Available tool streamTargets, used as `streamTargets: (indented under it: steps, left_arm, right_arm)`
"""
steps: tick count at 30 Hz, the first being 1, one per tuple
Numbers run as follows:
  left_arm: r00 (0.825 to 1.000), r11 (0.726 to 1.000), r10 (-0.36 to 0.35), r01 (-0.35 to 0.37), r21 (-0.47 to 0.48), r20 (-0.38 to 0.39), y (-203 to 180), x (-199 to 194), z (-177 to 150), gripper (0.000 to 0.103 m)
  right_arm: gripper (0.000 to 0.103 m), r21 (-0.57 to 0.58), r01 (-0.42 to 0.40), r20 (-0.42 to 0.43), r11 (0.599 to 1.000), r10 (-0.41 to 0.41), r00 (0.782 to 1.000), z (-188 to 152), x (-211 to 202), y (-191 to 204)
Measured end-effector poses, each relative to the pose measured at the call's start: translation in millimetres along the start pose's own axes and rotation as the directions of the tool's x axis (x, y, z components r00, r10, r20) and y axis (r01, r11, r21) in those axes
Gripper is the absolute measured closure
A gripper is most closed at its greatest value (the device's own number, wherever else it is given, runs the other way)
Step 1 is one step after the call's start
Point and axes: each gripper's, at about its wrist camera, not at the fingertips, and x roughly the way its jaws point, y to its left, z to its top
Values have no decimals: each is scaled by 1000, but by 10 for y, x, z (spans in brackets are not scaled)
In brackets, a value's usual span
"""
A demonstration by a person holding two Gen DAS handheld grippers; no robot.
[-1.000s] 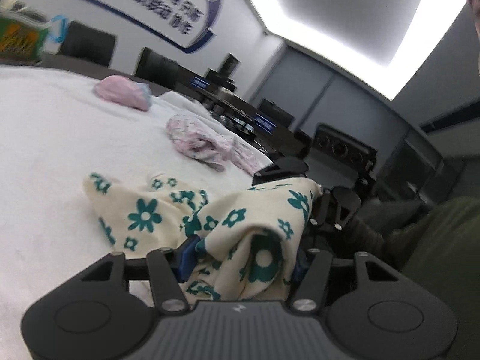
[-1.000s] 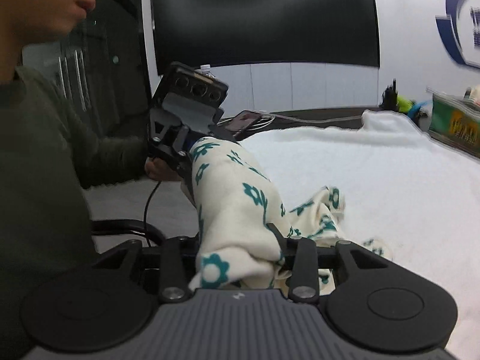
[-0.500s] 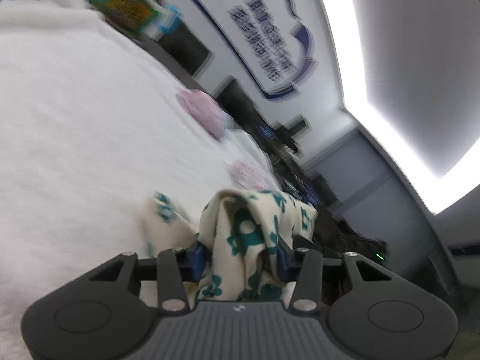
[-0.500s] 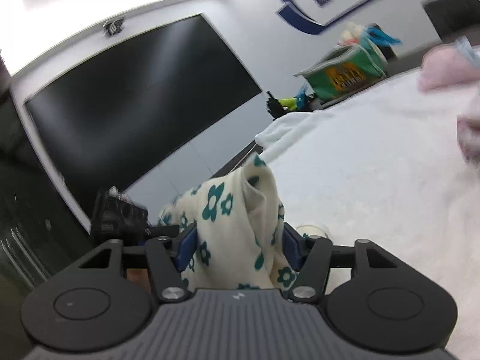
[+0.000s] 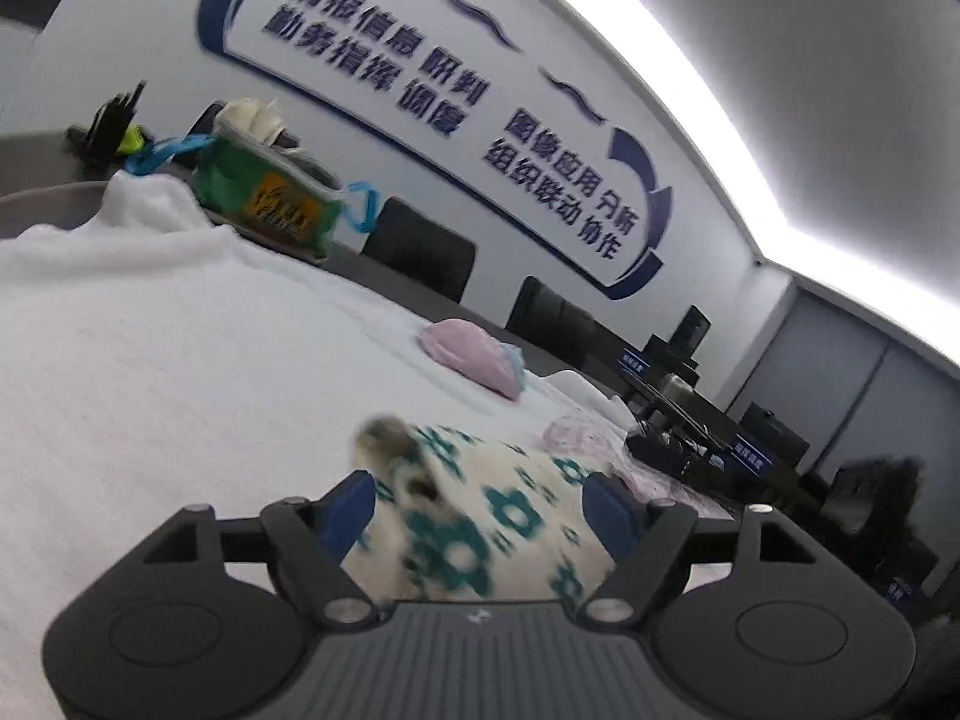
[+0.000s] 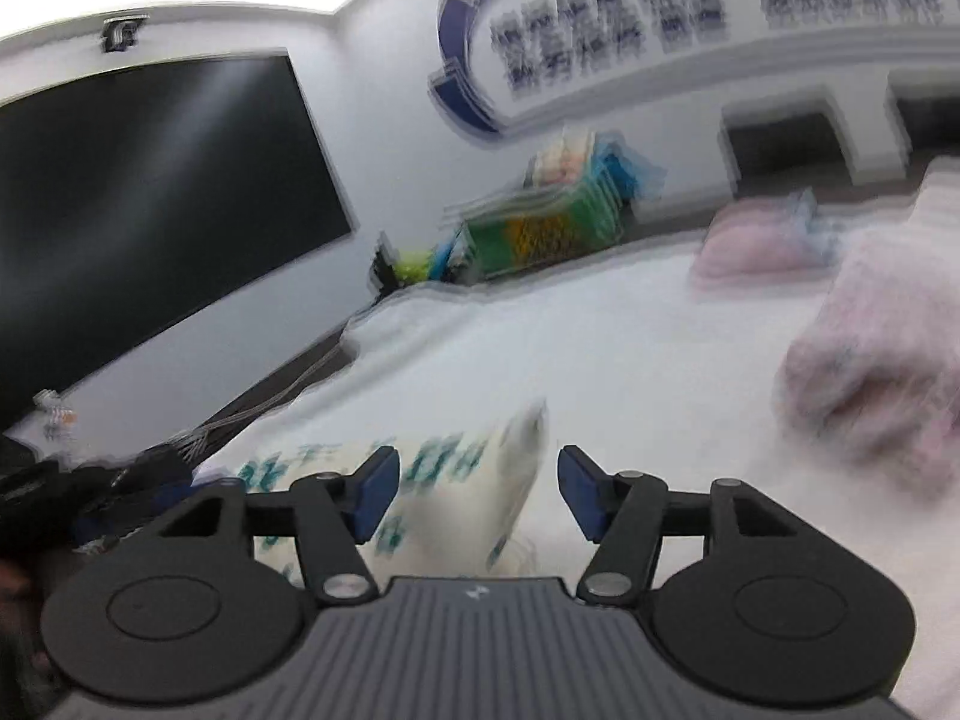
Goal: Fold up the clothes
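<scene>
A cream garment with teal flowers (image 5: 516,480) lies bunched low on the white-covered table (image 5: 180,390). It sits between the fingers of my left gripper (image 5: 480,498), whose blue pads stand wide apart, so the gripper is open. In the right wrist view the same garment (image 6: 444,516) is blurred. It lies between the pads of my right gripper (image 6: 478,480), with a gap showing at the right pad, so this gripper is open too. Both bodies hide the garment's near part.
A folded pink garment (image 5: 474,354) and a crumpled pale pink one (image 5: 576,438) lie farther along the table, blurred in the right wrist view (image 6: 882,372). A green box (image 5: 264,198) stands at the far edge. Black chairs (image 5: 420,252) and a dark screen (image 6: 150,192) line the walls.
Both grippers have swung down toward the table. The garment, held up in both a second ago, now lies low. The left fingers have spread wider and the right fingers no longer press it.
</scene>
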Motion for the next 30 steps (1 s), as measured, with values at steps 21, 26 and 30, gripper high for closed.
streamTargets:
  steps: [21, 26, 30]
  left_arm:
    - [992, 994, 107, -105, -23, 73, 82, 80, -321, 25]
    - [997, 995, 72, -69, -78, 30, 112, 189, -372, 40]
    - [995, 987, 92, -87, -135, 34, 128, 180, -399, 57]
  right_arm:
    - [61, -131, -62, -264, 989, 25, 964, -248, 706, 511]
    - [60, -119, -97, -231, 988, 67, 971, -210, 626, 515]
    - [60, -110, -125, -204, 986, 101, 974, -179, 562, 519]
